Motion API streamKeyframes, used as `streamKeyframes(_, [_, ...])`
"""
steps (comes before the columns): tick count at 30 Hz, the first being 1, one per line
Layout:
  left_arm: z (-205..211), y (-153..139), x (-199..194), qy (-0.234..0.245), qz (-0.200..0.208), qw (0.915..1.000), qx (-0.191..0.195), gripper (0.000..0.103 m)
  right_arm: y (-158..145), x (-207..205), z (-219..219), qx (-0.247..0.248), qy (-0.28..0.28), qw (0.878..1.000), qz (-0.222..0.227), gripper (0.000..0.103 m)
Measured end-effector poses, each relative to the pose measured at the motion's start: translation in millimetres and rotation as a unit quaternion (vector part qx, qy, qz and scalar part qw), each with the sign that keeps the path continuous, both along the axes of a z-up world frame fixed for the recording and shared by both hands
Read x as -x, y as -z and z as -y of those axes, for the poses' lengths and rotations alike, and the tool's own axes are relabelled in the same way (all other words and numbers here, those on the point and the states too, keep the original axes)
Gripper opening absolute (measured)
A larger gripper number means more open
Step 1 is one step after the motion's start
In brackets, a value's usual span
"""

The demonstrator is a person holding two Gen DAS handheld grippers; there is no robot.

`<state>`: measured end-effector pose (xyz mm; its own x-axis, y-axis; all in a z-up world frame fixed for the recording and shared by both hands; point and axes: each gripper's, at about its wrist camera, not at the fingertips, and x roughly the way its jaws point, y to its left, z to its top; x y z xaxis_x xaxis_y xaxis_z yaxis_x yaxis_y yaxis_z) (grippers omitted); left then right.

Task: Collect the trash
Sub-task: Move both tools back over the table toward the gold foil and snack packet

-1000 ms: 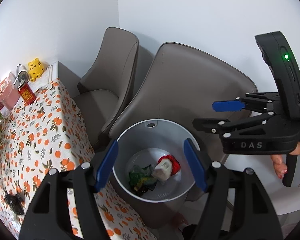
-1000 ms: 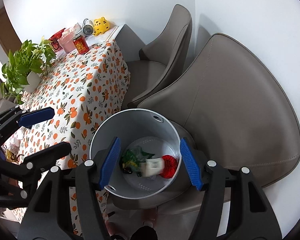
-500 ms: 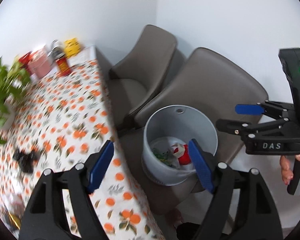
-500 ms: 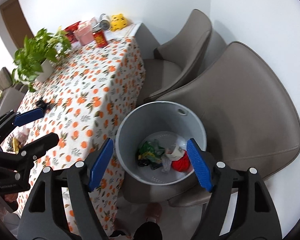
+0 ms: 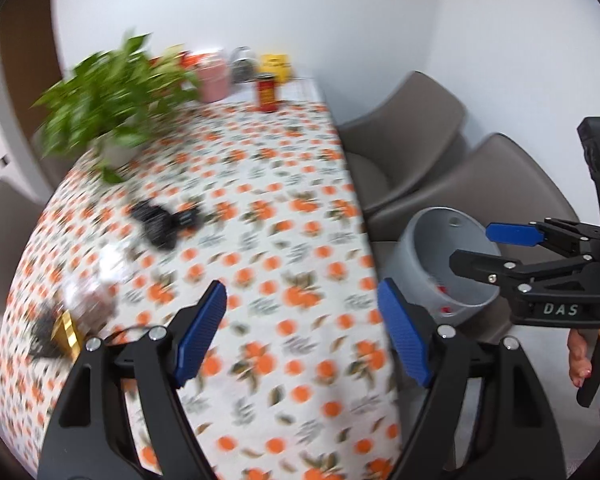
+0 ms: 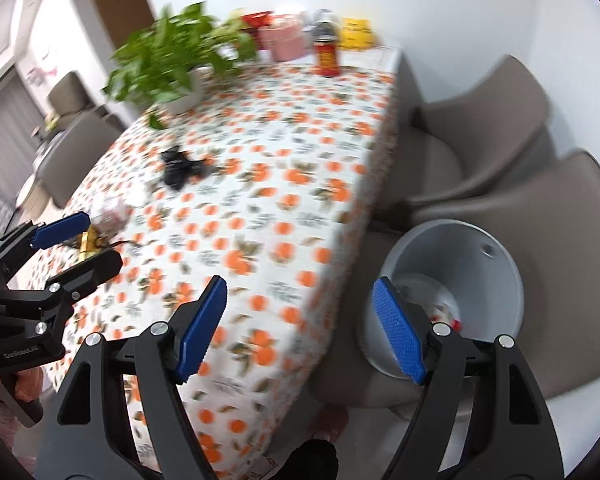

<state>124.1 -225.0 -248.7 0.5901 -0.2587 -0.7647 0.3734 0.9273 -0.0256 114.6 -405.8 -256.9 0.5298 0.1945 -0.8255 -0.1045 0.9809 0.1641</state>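
Observation:
The grey trash bin [image 5: 432, 248] stands on a chair seat beside the table, with trash inside; it also shows in the right wrist view [image 6: 460, 256]. On the orange-print tablecloth [image 5: 260, 240] lie a black crumpled piece [image 5: 160, 222], a clear wrapper [image 5: 96, 280] and a gold and black wrapper [image 5: 62, 332]. My left gripper [image 5: 302, 334] is open and empty above the table. My right gripper [image 6: 300, 324] is open and empty over the table's edge, next to the bin. The black piece [image 6: 180, 168] and gold wrapper [image 6: 90, 240] show in the right wrist view too.
A potted green plant [image 5: 116, 92], a pink cup [image 5: 214, 80], a red can [image 5: 267, 94] and a yellow toy [image 5: 275, 66] stand at the table's far end. Two brown chairs [image 5: 412, 136] stand along the right side against the white wall.
Both grippers have swung left, away from above the bin and toward the table. The bin has shifted to the right of both views. Both stay open and empty.

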Motion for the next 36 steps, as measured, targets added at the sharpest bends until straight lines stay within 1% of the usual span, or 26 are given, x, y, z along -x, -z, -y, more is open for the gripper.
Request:
streamKeyframes(4, [-48.0,0.3,6.4,-0.049,-0.001,0.9988,-0.004,0.078,-2.6,-8.5,-50.2,0.002,-0.05,0.999,0.004,0.073])
streamKeyframes(8, [-95.4,2.8,12.0,-0.098,-0.005,0.9952,-0.004,0.078,-2.1,-13.0,-93.8,0.007,-0.093,0.996,0.005,0.073])
streamKeyframes(12, [-144.2,9.4,19.2,-0.149,-0.013,0.9888,0.0,0.078,0.4,-18.2,-136.8,0.01,-0.135,0.991,0.005,0.073])
streamKeyframes(14, [-161.8,12.5,22.7,-0.168,-0.015,0.9856,-0.002,0.078,2.2,-20.7,-155.1,0.01,-0.155,0.988,0.004,0.073])
streamKeyframes(18, [-197.5,25.5,27.2,-0.206,-0.023,0.9782,-0.014,0.078,8.3,-27.5,-196.8,0.011,-0.198,0.98,0.002,0.073])
streamKeyframes(23, [-225.5,42.0,31.7,-0.234,-0.033,0.9715,-0.02,0.078,21.4,-33.5,-247.6,0.014,-0.251,0.968,-0.003,0.073])
streamKeyframes(28, [-243.7,52.9,32.2,-0.246,-0.034,0.9682,-0.03,0.078,40.8,-39.6,-287.2,0.024,-0.295,0.955,-0.01,0.073])
streamKeyframes(32, [-255.1,64.6,29.3,-0.25,-0.04,0.9666,-0.04,0.078,58.9,-47.9,-308.0,0.028,-0.314,0.949,-0.022,0.073])
streamKeyframes(36, [-270.3,78.5,24.9,-0.256,-0.054,0.9643,-0.037,0.078,80.1,-58.6,-326.9,0.035,-0.328,0.943,-0.035,0.073])
